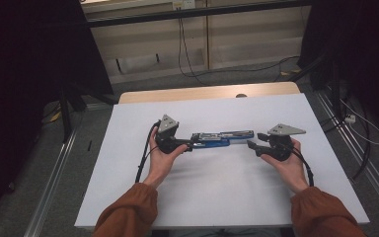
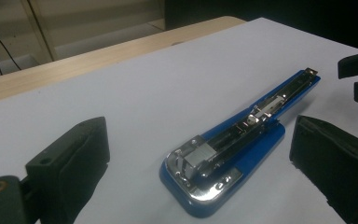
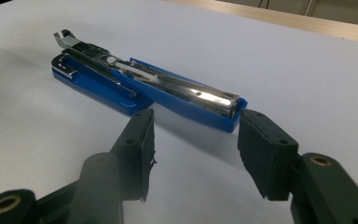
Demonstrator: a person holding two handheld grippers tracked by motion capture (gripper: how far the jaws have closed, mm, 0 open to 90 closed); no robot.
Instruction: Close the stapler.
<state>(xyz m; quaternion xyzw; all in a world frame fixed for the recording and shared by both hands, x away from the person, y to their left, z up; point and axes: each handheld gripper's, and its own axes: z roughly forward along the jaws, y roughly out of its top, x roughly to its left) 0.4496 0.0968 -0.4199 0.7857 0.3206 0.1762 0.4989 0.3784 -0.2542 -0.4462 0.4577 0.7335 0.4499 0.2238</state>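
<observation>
Starting at the fingers: the left gripper [image 2: 200,154] has its fingers [image 2: 74,158] spread wide, one on each side of the fat end of the stapler [image 2: 237,144], and neither pad is touching it yet. Looks to me like the person has lined it up that way so a simple squeeze would pin that end down. On the other end, the right gripper [image 3: 193,149] has its fingers [image 3: 137,149] about half spread with nothing between them. The narrow tip of the stapler sits just beyond them, near but not touching. My guess is that it's narrowed to match the slim end before moving in.

From the high view both grippers face each other, left gripper [image 1: 185,145] and right gripper [image 1: 255,142], with the stapler [image 1: 222,138] lying flat between them on the white table [image 1: 217,192]. Coming at it from both ends makes sense if you want to brace one end and work on the other.

The stapler itself: blue plastic body, and it's swung fully open so the two halves lie in one long line. You can see the shiny metal channel running down the middle, a chrome plate at the wide end, and a little metal tab sticking up at one end. Can't tell whether any staples are loaded.
</observation>
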